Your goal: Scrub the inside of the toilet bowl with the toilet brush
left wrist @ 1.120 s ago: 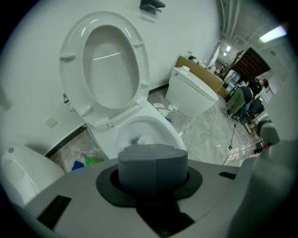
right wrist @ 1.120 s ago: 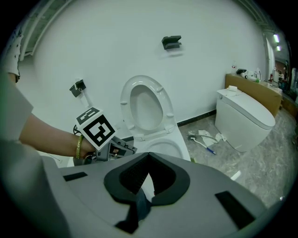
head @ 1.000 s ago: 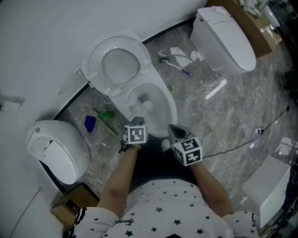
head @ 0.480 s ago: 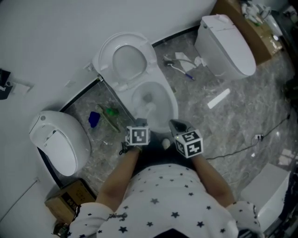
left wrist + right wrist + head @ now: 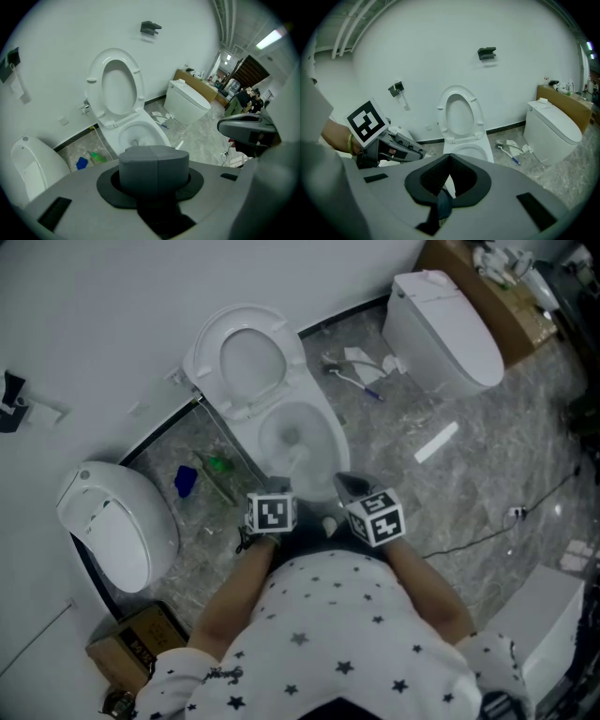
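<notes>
Standing in toilet bowl (image 5: 339, 448): toilet brush (image 5: 296, 456)

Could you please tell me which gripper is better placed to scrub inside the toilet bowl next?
Right. The right gripper looks shut on the handle of the toilet brush, whose head already sits inside the toilet bowl. The left gripper is shut with nothing in it.

The toilet bowl (image 5: 300, 432) stands against the wall (image 5: 112, 306), between the left toilet (image 5: 112, 521) and right toilet (image 5: 445, 329).
</notes>
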The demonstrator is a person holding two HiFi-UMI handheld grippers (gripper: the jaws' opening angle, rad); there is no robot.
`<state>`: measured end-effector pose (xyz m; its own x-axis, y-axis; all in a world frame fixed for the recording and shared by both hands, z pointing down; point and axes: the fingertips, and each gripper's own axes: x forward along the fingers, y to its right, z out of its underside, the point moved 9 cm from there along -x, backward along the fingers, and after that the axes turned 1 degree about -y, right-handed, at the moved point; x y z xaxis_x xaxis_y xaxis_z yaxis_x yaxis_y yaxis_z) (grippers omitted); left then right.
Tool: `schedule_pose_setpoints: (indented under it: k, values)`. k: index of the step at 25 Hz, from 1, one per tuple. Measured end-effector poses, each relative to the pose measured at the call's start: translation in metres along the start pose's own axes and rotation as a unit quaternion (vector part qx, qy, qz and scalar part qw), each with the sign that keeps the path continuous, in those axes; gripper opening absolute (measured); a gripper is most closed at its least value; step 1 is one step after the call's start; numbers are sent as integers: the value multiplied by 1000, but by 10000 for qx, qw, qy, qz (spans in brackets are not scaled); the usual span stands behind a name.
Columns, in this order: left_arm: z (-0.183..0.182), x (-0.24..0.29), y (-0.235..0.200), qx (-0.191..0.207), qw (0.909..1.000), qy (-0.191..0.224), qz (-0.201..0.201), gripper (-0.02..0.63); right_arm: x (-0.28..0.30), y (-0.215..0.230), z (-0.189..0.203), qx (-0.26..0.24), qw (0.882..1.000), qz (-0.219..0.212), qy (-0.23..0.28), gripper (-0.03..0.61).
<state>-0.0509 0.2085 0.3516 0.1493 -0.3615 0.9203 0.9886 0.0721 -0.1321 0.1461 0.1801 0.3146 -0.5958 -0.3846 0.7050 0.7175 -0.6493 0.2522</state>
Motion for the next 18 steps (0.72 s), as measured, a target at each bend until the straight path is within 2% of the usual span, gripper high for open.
schedule_pose_setpoints:
  k: [3,6,10,15,18]
  values:
    - [-2,-9,5,113,9997,207,-17,155,-4,-1,1,15,10000,-45,63,0]
    - [10,-12,7,81,10000,-12,4,155,-6,-2,3,56,9999,-63,120,0]
    - [7,-20,11,222,9994,244,-67,155,-11,-3,6,52,9999,-80,109,0]
    - [17,-17,15,175,9998,57,-18,155,-13,-7,9,-28,9999,-122,61,-2]
    - [14,-20,17,209,9996,163,-7,155,-13,-7,10,1,9999,-138,62,-2]
